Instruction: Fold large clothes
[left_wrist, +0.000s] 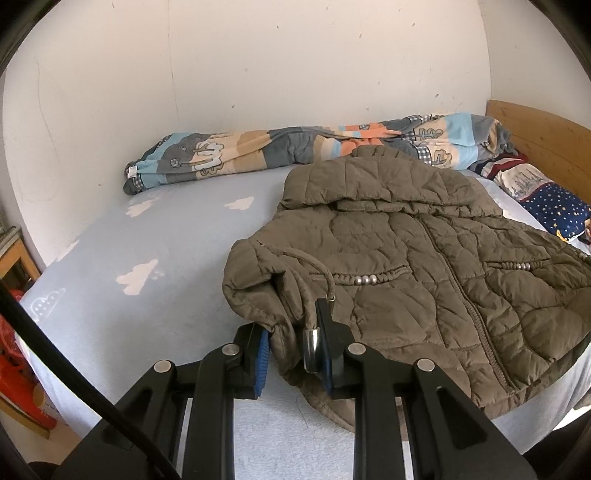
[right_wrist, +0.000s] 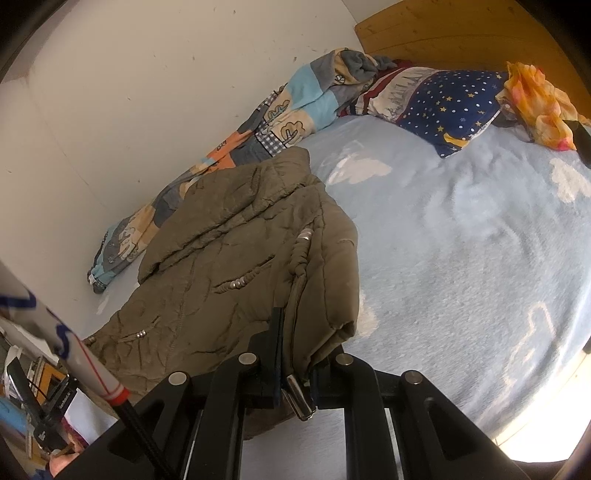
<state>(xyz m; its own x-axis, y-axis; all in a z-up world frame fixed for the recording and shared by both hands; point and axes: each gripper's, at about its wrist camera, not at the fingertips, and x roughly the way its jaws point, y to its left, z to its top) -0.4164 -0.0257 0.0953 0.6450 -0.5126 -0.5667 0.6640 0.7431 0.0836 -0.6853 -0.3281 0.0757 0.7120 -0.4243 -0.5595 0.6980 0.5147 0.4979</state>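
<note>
An olive quilted jacket (left_wrist: 406, 258) lies front up on the bed, zipper closed, hood toward the wall. In the left wrist view its near sleeve (left_wrist: 258, 280) bends back toward me. My left gripper (left_wrist: 291, 326) is shut on the bunched cuff, with fabric filling the gap between the blue pads (left_wrist: 263, 360). A drawcord with a metal tip hangs beside the right finger. In the right wrist view the same jacket (right_wrist: 221, 258) fills the left centre. Its other sleeve (right_wrist: 325, 266) runs down to my right gripper (right_wrist: 297, 345), which is shut on the sleeve end.
The light blue sheet (left_wrist: 147, 295) has white clouds. A rolled patchwork blanket (left_wrist: 258, 155) lies along the white wall. A starry pillow (right_wrist: 450, 107) and an orange cloth (right_wrist: 535, 99) sit by the wooden headboard (left_wrist: 546, 136). Red items (left_wrist: 18, 369) and clutter (right_wrist: 37, 398) stand beside the bed.
</note>
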